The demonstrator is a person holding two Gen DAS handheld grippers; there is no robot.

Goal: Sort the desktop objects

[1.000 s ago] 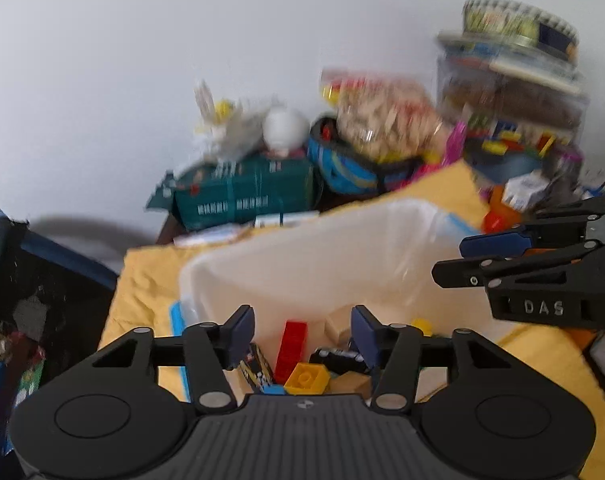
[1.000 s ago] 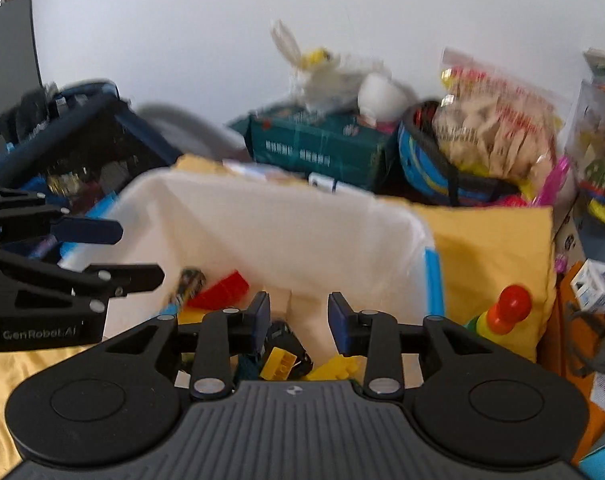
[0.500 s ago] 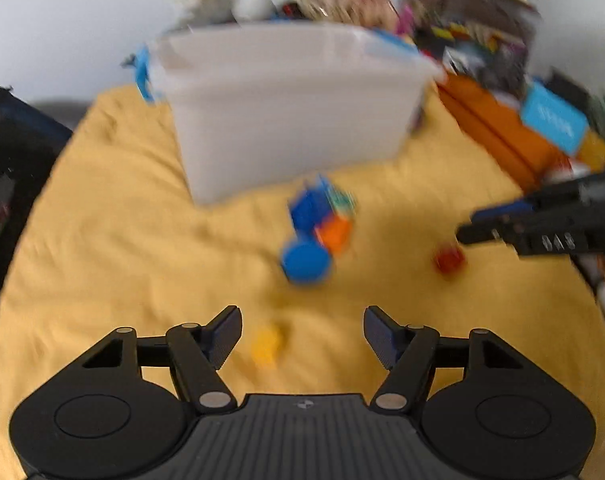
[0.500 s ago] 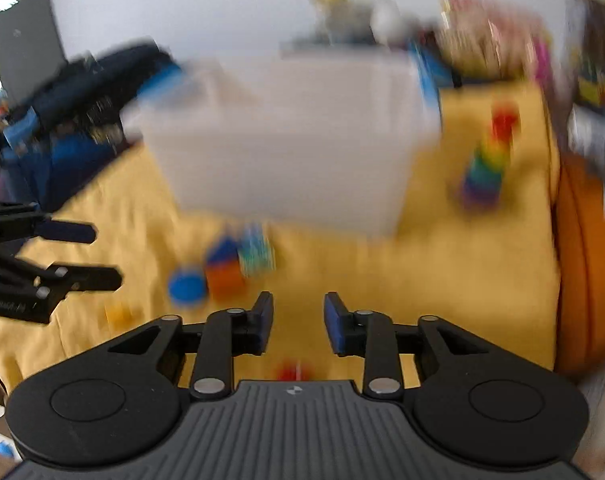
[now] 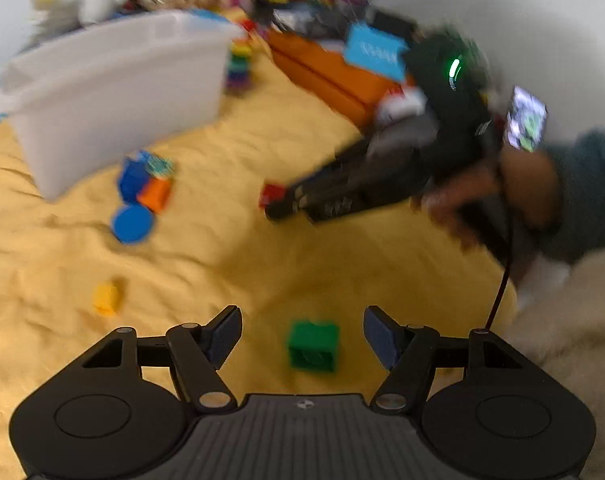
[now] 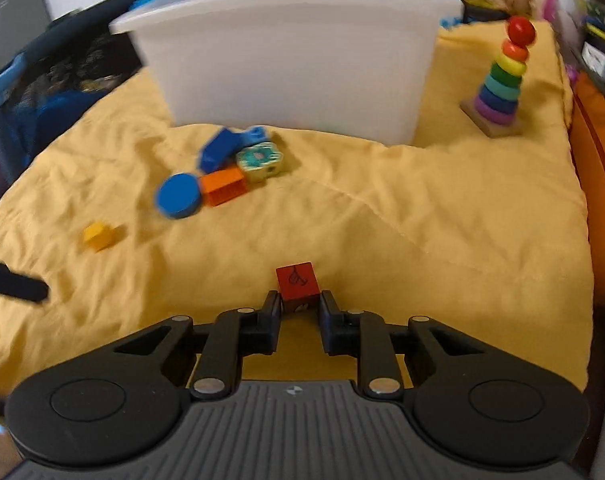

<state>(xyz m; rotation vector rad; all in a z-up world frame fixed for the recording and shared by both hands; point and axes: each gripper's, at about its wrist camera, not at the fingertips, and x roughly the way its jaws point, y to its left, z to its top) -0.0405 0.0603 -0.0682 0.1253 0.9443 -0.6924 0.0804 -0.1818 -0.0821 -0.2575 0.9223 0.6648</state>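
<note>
In the left wrist view my left gripper (image 5: 300,332) is open just above the yellow cloth. A green block (image 5: 312,344) lies between its fingers, untouched. The right wrist view shows my right gripper (image 6: 299,305) with its jaws closing on a red cube (image 6: 297,284); both pads meet the cube's sides. The same cube (image 5: 268,194) shows at that gripper's tip in the left view, with a hand behind it. A blue disc (image 6: 178,196), an orange block (image 6: 224,186), a blue brick (image 6: 222,146) and a teal patterned block (image 6: 260,160) lie before the white bin (image 6: 294,52).
A small yellow block (image 6: 98,236) lies alone on the cloth (image 6: 442,220) at the left. A rainbow ring stacker (image 6: 502,80) stands right of the bin. An orange box (image 5: 334,76) borders the cloth's right side, a dark bag (image 6: 42,80) its left.
Both grippers came down from above the bin to the cloth in front of it. The right jaws narrowed onto the red cube; the left jaws spread wider around the green block.
</note>
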